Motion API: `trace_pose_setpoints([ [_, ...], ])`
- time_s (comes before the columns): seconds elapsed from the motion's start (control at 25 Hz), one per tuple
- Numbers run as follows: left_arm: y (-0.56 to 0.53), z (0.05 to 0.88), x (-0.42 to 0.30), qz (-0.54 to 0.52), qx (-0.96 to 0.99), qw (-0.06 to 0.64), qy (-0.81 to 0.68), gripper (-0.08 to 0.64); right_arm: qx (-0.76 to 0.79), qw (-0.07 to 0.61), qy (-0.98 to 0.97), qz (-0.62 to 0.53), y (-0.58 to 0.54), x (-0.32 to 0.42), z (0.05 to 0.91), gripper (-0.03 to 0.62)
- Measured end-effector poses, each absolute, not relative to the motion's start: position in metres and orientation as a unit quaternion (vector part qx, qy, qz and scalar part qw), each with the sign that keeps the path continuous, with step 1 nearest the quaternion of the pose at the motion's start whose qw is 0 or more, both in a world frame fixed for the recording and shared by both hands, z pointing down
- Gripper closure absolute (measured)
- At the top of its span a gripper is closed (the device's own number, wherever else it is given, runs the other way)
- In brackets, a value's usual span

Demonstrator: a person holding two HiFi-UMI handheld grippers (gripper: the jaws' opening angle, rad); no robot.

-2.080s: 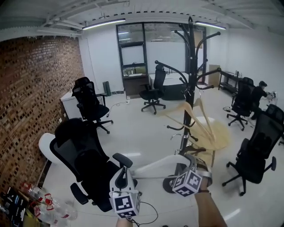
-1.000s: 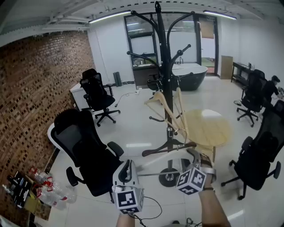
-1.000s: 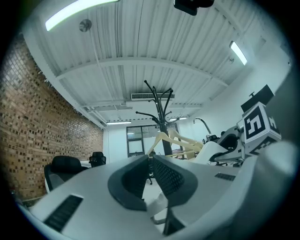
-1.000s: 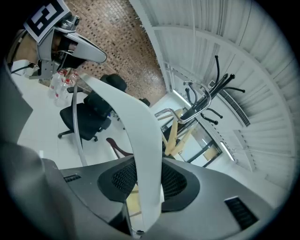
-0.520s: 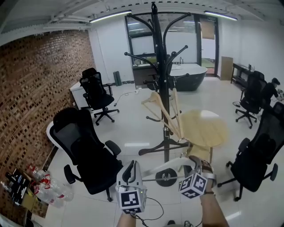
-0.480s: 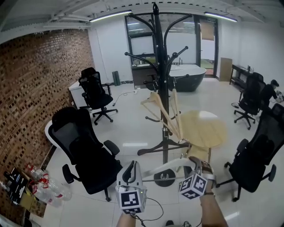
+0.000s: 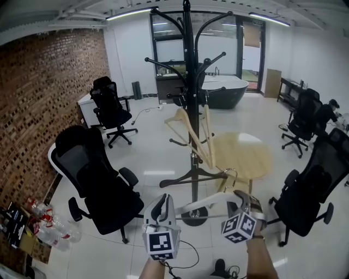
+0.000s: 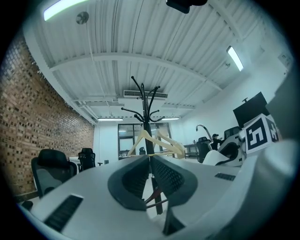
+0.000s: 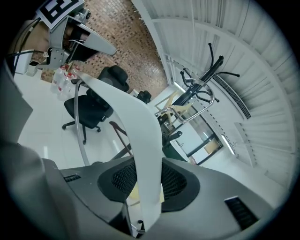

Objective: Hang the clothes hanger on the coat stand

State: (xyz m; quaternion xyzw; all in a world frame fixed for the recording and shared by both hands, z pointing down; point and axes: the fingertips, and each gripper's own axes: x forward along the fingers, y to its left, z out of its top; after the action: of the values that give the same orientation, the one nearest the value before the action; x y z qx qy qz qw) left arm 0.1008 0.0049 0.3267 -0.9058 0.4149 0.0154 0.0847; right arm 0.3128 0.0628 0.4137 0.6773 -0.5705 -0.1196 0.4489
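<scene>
At lower left the left gripper [image 7: 163, 200] is empty, its jaws pressed together, and it is held roughly level. In the centre the coat stand [image 7: 189, 98], already carrying wooden hangers [image 7: 193, 133], looms nearer than a moment ago. The approach looks nearly done and lifting comes next. At lower right the right gripper [image 7: 244, 199], tipped slightly downward, clamps the white clothes hanger [image 7: 207, 202] low before the stand's base.

I'm in an office — black swivel chairs [image 7: 103, 188] across a glossy white floor [image 7: 152, 158], a brick wall [image 7: 38, 92], ceiling strip lights [image 7: 128, 13], a glass-fronted room [image 7: 221, 54] behind the coat stand [image 7: 189, 82].
</scene>
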Motion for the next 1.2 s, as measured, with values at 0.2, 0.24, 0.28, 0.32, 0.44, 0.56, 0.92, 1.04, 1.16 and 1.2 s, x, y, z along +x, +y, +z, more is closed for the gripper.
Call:
trace_pose_setpoints([
  [0.2,0.005,0.332,0.192,0.006,-0.887,0.097,0.451,0.515,0.648,0.437,-0.608,-0.140,0.044,0.402,0.430,0.474],
  [0.24,0.004,0.337,0.213,0.004,-0.883,0.094,0.461,0.515,0.639,0.437,-0.616,-0.146,0.039,0.423,0.434,0.474],
  [0.28,0.004,0.341,0.234,0.003,-0.878,0.090,0.470,0.515,0.630,0.437,-0.623,-0.152,0.035,0.444,0.437,0.474],
  [0.32,0.006,0.344,0.256,0.003,-0.873,0.089,0.479,0.514,0.622,0.437,-0.630,-0.158,0.033,0.465,0.441,0.474],
  [0.44,0.015,0.352,0.314,-0.004,-0.860,0.096,0.501,0.515,0.605,0.434,-0.645,-0.169,0.026,0.526,0.449,0.474],
  [0.56,0.019,0.362,0.347,-0.021,-0.854,0.098,0.511,0.514,0.594,0.433,-0.656,-0.169,0.016,0.560,0.456,0.474],
  [0.92,0.015,0.377,0.338,-0.025,-0.841,0.082,0.534,0.525,0.563,0.448,-0.674,-0.169,0.001,0.548,0.476,0.474],
  [1.04,0.015,0.379,0.333,-0.023,-0.847,0.082,0.524,0.525,0.560,0.458,-0.670,-0.167,0.001,0.538,0.476,0.474],
  [1.16,0.015,0.381,0.328,-0.023,-0.844,0.081,0.531,0.534,0.557,0.458,-0.673,-0.166,-0.003,0.534,0.479,0.474],
  [1.2,0.015,0.383,0.328,-0.024,-0.841,0.078,0.535,0.534,0.553,0.459,-0.675,-0.168,-0.006,0.535,0.481,0.474],
])
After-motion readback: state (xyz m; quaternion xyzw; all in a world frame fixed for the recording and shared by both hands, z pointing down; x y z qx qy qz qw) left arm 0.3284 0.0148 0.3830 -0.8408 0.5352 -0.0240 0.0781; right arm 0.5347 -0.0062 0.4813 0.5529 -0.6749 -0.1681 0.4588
